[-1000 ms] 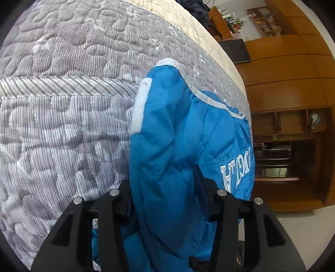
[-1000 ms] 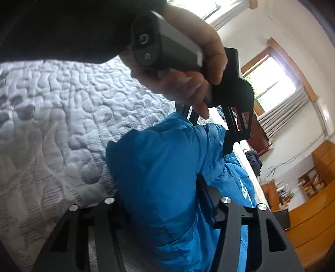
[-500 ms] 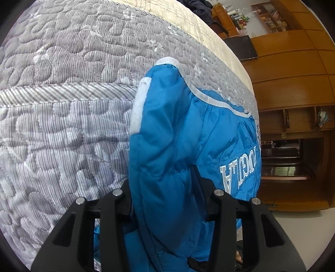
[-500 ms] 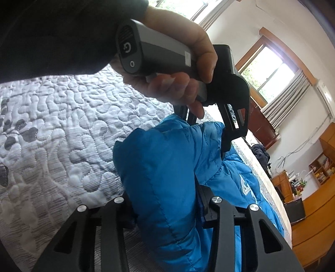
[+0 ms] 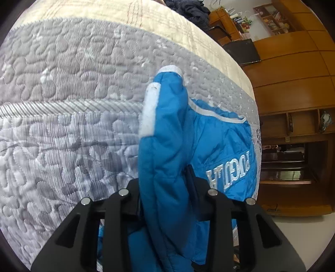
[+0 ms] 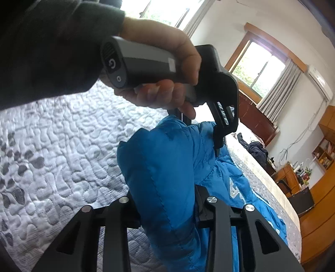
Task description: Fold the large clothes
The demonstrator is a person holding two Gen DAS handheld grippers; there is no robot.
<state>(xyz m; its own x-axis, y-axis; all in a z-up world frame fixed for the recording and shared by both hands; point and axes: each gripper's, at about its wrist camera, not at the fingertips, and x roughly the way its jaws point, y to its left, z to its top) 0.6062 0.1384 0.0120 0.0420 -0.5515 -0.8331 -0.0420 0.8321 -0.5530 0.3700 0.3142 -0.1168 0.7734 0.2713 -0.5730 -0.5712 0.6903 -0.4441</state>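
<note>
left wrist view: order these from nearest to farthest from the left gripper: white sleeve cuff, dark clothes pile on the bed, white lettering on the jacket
1. White lettering, just right of the left gripper, whose jaws pinch the blue jacket.
2. White sleeve cuff, at the top of the raised sleeve, straight ahead.
3. Dark clothes pile, at the bed's far end, upper right.

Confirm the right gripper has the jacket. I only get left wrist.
Observer: Yes. The right gripper has its jaws shut on a thick fold of the blue puffer jacket.
Operator: Where's left relative to it?
Observer: The left gripper is just ahead and higher, pinching the same raised ridge of jacket.
Operator: Grip on the left handle?
Observer: A hand in a dark sleeve is wrapped around its grey handle.
</note>
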